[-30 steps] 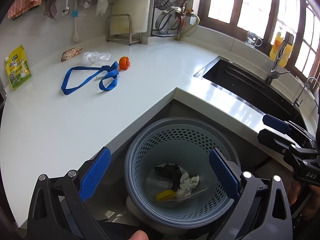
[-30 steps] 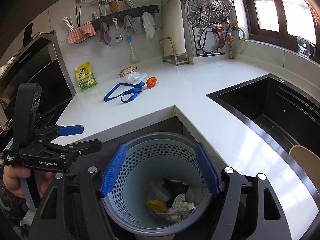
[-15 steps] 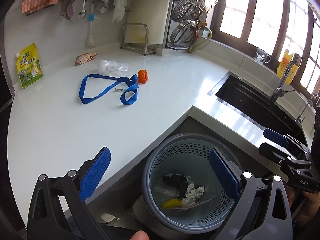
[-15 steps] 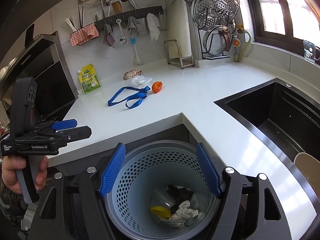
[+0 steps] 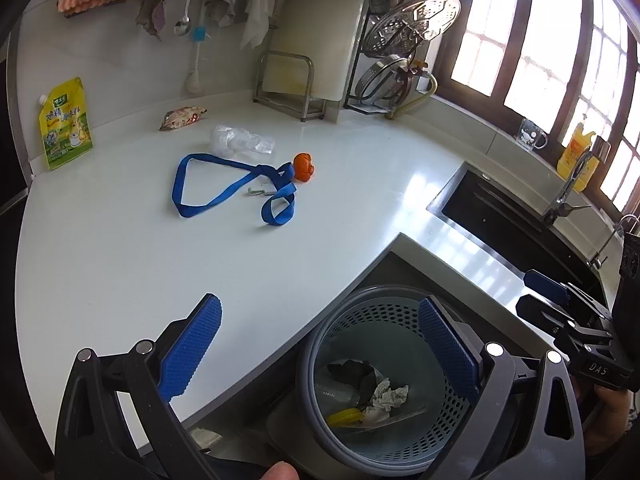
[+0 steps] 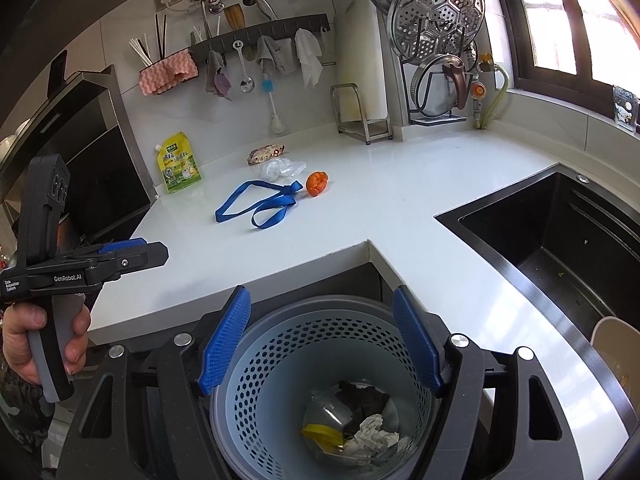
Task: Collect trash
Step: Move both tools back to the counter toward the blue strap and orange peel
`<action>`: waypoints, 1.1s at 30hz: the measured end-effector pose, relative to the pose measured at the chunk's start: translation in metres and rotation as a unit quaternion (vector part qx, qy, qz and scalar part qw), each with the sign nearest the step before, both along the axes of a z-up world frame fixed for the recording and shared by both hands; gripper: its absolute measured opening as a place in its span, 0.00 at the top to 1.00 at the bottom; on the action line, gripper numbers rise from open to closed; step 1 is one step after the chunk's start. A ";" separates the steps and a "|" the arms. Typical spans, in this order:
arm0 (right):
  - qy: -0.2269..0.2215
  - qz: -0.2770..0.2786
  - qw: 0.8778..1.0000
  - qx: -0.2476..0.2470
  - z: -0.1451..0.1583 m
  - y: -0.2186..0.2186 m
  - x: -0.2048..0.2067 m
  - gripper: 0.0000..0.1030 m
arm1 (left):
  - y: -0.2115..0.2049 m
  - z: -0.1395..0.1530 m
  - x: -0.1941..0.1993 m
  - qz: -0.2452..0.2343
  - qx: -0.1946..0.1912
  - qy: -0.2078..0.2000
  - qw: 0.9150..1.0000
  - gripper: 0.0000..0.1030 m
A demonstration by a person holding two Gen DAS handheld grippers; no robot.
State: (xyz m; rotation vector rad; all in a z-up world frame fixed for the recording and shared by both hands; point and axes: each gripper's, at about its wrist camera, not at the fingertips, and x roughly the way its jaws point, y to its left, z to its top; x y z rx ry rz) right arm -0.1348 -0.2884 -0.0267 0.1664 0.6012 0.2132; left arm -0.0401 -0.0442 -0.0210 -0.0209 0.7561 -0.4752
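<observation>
Some trash is already collected, some is not. Near the bench's (image 5: pixel 120 280) back left corner a yellow pouch (image 5: pixel 66 124) leans on the wall; whether it counts as trash I cannot tell. Right of it, toward the back edge, lie a snack wrapper (image 5: pixel 182 117), a crumpled clear bag (image 5: pixel 240 142), a blue strap (image 5: pixel 232 192) and an orange lump (image 5: pixel 304 166), all close together and well away from the bin (image 5: pixel 380 380). The bin sits below the bench's inner corner and holds crumpled paper (image 5: pixel 386 398), a yellow lid (image 5: pixel 344 418), a clear cup and something dark.

The left hand-held gripper (image 5: pixel 320 356) hangs released and empty over the bench's front edge and the bin's rim. The right hand-held gripper (image 6: pixel 320 346) hangs over the bin, also released, carrying nothing. I judge about half done: four pieces remain.
</observation>
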 end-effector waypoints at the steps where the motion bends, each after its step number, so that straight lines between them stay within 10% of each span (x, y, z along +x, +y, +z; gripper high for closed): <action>1: 0.001 0.001 1.000 -0.001 0.000 0.001 0.002 0.32 | 0.001 0.000 0.002 0.002 0.000 -0.001 1.000 0.06; 33: 0.009 0.010 1.000 0.010 -0.007 -0.005 0.132 0.32 | -0.034 -0.044 0.161 0.009 0.096 0.032 0.995 0.06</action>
